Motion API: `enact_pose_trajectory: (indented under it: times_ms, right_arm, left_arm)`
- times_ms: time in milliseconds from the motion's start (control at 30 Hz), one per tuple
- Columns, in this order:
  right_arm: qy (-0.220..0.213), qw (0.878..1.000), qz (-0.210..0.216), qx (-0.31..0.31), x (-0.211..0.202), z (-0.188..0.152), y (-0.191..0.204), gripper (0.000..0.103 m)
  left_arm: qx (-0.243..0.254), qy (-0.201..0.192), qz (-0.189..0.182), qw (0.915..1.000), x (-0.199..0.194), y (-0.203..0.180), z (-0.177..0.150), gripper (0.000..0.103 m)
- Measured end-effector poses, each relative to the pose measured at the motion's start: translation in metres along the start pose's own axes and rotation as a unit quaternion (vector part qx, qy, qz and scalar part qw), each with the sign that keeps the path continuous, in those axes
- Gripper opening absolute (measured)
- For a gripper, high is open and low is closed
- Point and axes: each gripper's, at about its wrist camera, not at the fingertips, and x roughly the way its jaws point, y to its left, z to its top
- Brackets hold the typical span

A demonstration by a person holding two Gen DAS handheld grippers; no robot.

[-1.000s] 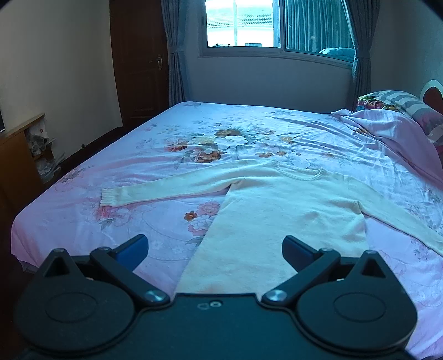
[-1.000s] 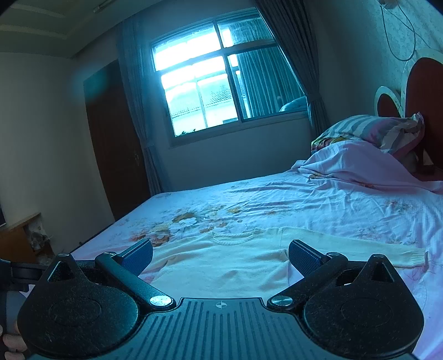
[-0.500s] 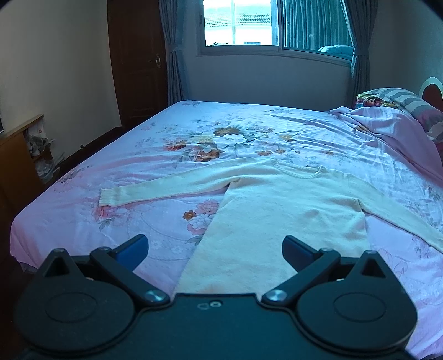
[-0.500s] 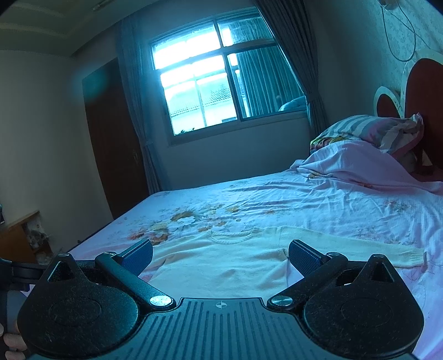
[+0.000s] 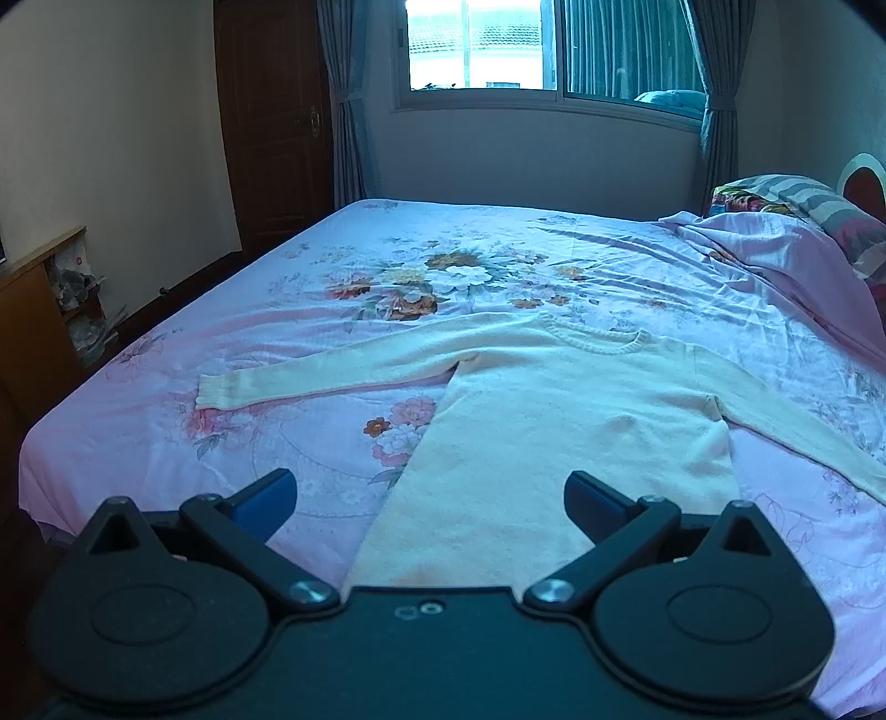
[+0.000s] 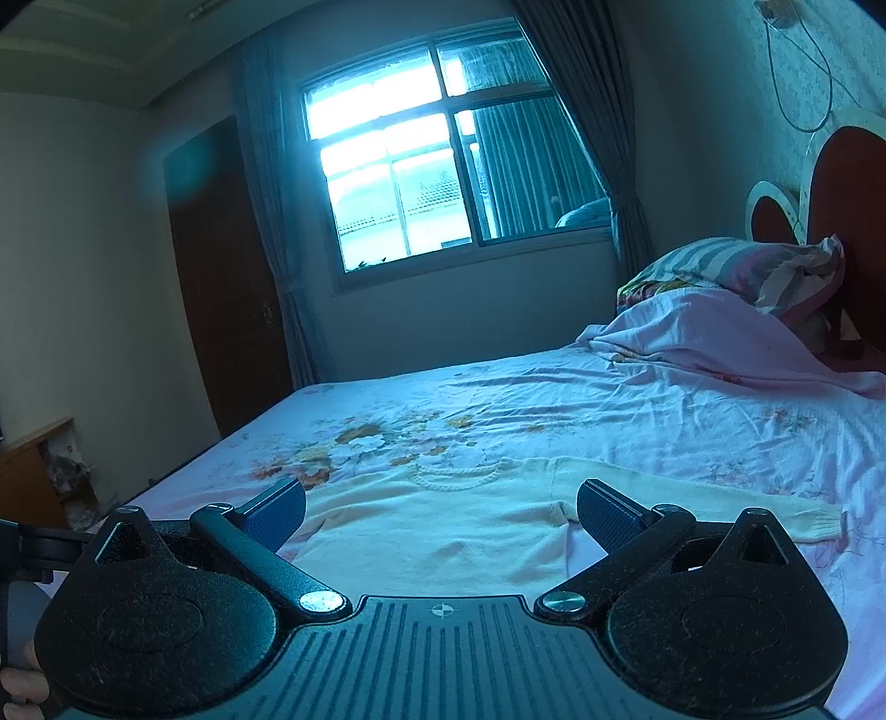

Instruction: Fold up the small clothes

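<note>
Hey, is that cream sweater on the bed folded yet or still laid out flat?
Spread flat, not folded. The sweater lies face up on the bed with both sleeves stretched out sideways and the neckline showing.

Bed (image 5: 183, 443): floral sheet lies bare left of the cream sweater (image 5: 554, 443) and beyond its collar toward the window (image 5: 476, 44), open to a claw. Right side: rumpled pink cover (image 5: 775, 266) and striped pillow (image 6: 736, 266) heaped by the headboard (image 6: 847, 183). Left of bed: wooden cabinet (image 5: 33, 332), near the bed's edge.
</note>
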Motion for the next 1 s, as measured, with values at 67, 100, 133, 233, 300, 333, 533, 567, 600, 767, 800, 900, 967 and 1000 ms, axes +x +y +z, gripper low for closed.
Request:
enact_pose_trajectory:
  times_ms: [67,100,133,233,300,333,533,567,600,767,800,900,967,1000]
  right_arm:
    - [-0.002,1.000,-0.003,-0.003,-0.001,0.000,0.001,0.103]
    - [-0.003,1.000,-0.003,-0.004,-0.001,0.000,0.000,0.103]
    - [-0.004,1.000,-0.004,-0.004,-0.001,0.000,0.001,0.103]
    - [-0.003,1.000,-0.005,-0.004,0.000,-0.002,0.003,0.103]
    - [-0.002,1.000,-0.006,-0.003,0.000,-0.002,0.002,0.103]
    - [-0.001,1.000,-0.005,-0.003,0.001,-0.002,0.002,0.103]
    - [-0.002,1.000,-0.005,-0.003,0.001,-0.002,0.001,0.103]
    - [-0.002,1.000,-0.006,-0.004,0.000,-0.001,0.000,0.103]
    - [-0.001,1.000,-0.007,-0.005,0.001,-0.002,0.000,0.103]
    - [0.000,1.000,-0.013,-0.006,0.004,-0.002,0.000,0.103]
    - [0.002,1.000,-0.014,-0.005,0.005,-0.003,-0.002,0.103]
    - [0.002,1.000,-0.018,-0.003,0.008,-0.005,-0.004,0.103]
    - [0.003,1.000,-0.019,-0.003,0.010,-0.007,-0.006,0.103]
    - [0.004,1.000,-0.019,-0.004,0.011,-0.008,-0.006,0.103]
  left_arm:
    - [0.000,0.000,0.000,1.0000,0.000,-0.001,-0.001,0.101]
    - [0.000,-0.001,0.001,1.0000,0.000,0.000,-0.001,0.101]
    - [0.001,0.000,0.000,1.0000,0.000,0.000,-0.001,0.101]
    - [0.000,0.001,-0.002,1.0000,0.001,0.001,-0.002,0.101]
    - [0.000,0.002,-0.001,1.0000,0.002,0.001,-0.002,0.101]
    - [0.000,0.002,-0.002,1.0000,0.002,0.001,-0.003,0.101]
    - [0.001,0.004,0.002,1.0000,0.006,0.000,-0.003,0.101]
    - [0.001,0.005,0.001,1.0000,0.007,0.000,-0.003,0.101]
    - [0.001,0.006,0.002,1.0000,0.008,0.000,-0.003,0.101]
    - [-0.002,0.013,0.001,0.9999,0.014,0.001,-0.003,0.101]
    - [-0.004,0.014,0.001,0.9999,0.015,0.001,-0.003,0.101]
    - [-0.006,0.015,0.003,0.9999,0.018,0.002,-0.003,0.101]
    - [-0.008,0.017,0.003,0.9998,0.021,0.003,-0.002,0.101]
    - [-0.008,0.018,0.003,0.9998,0.022,0.004,-0.002,0.101]
